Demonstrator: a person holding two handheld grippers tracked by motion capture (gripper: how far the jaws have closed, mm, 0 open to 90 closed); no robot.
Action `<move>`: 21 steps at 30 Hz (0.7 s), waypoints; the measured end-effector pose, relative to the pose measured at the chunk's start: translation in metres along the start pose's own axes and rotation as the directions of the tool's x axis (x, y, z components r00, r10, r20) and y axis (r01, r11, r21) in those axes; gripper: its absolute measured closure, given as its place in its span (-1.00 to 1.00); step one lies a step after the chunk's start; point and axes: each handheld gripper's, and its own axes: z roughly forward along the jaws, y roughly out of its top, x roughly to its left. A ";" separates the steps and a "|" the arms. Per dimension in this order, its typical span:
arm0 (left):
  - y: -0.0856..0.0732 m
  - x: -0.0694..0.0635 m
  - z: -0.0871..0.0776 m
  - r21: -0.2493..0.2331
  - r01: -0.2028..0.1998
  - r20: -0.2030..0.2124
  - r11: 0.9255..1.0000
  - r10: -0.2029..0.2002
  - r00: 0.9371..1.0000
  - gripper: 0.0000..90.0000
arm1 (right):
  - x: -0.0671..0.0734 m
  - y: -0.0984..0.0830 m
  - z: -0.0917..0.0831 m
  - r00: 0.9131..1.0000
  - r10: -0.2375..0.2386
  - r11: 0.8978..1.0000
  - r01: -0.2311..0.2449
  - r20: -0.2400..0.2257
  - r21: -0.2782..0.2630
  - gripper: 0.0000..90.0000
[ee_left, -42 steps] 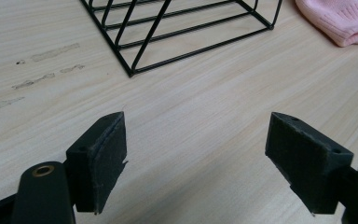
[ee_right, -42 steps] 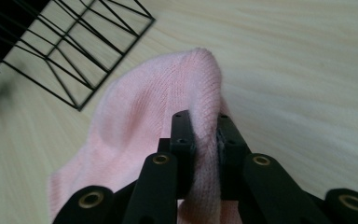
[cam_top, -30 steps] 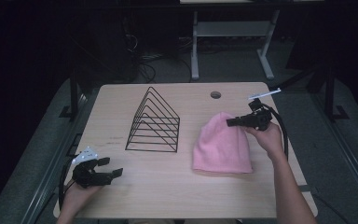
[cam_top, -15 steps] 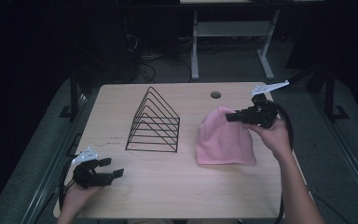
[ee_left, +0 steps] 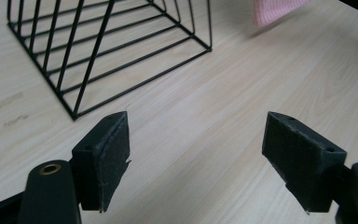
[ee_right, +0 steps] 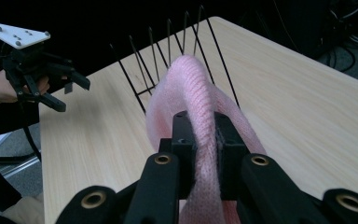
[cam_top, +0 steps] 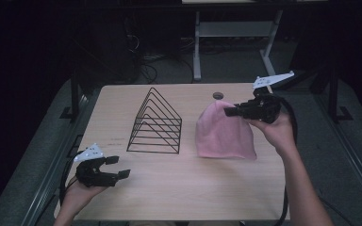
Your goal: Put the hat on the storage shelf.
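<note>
Two grippers were in use at the wooden table (cam_top: 184,188). In the high view, the black wire rack (cam_top: 156,123) stood upright near the table's middle and serves as the landmark. The pink knit hat (cam_top: 224,134) hung to the right of the rack, its upper edge lifted off the table and its lower edge resting on the surface, apart from the rack. The right gripper (cam_top: 229,111) was clamped on the top of the hat, held in a hand at the right of the rack. The left gripper (cam_top: 119,167) was near the table's front left corner, in front of and to the left of the rack, with its jaws spread and nothing between them.

In the left gripper view, the left gripper (ee_left: 196,154) stood released above bare tabletop, the rack (ee_left: 98,46) ahead at upper left and a corner of the hat (ee_left: 275,9) beyond the rack's end.

In the right gripper view, the right gripper (ee_right: 204,154) was clenched on a raised fold of the hat (ee_right: 191,98), both pads pressed against the knit. The rack (ee_right: 177,51) stood just behind the hat, and the left gripper (ee_right: 70,91) was farther off at left.
</note>
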 end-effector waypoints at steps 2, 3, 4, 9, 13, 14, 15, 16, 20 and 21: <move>0.005 -0.002 -0.001 -0.005 -0.008 0.016 1.000 0.008 1.000 -0.48 | 0.003 0.003 -0.001 1.000 -0.012 1.000 0.012 -0.001 -0.004 0.80; 0.007 -0.002 -0.002 -0.008 -0.012 0.024 1.000 0.012 1.000 -0.48 | 0.004 0.005 -0.002 1.000 -0.016 1.000 0.016 0.000 -0.008 0.80; 0.009 -0.002 -0.003 -0.007 -0.023 0.028 1.000 0.024 0.999 -0.48 | 0.005 0.006 -0.003 1.000 -0.018 1.000 0.018 -0.004 -0.013 0.81; 0.022 0.000 -0.005 -0.001 -0.051 0.032 0.999 0.052 0.998 -0.47 | 0.010 0.016 -0.010 0.999 -0.033 0.999 0.033 0.007 -0.023 0.80; 0.034 -0.002 -0.005 -0.007 -0.069 0.056 0.998 0.070 0.996 -0.47 | 0.016 0.022 -0.016 0.999 -0.044 0.998 0.045 0.011 -0.033 0.80; 0.036 -0.002 -0.005 -0.007 -0.074 0.060 0.997 0.074 0.995 -0.47 | 0.017 0.024 -0.018 0.999 -0.048 0.998 0.049 0.013 -0.033 0.80; 0.039 -0.003 -0.005 -0.007 -0.079 0.068 0.997 0.079 0.995 -0.47 | 0.018 0.026 -0.019 0.999 -0.051 0.998 0.052 0.014 -0.032 0.80; 0.042 -0.004 -0.005 -0.013 -0.082 0.073 0.997 0.083 0.994 -0.47 | 0.019 0.028 -0.020 0.998 -0.054 0.998 0.055 0.015 -0.034 0.80; 0.054 -0.007 -0.004 -0.021 -0.098 0.081 0.995 0.099 0.992 -0.47 | 0.026 0.037 -0.023 0.997 -0.072 0.997 0.072 0.005 -0.035 0.80; 0.057 -0.008 -0.004 -0.027 -0.105 0.083 0.994 0.107 0.991 -0.47 | 0.026 0.037 -0.023 0.997 -0.072 0.997 0.072 0.005 -0.035 0.80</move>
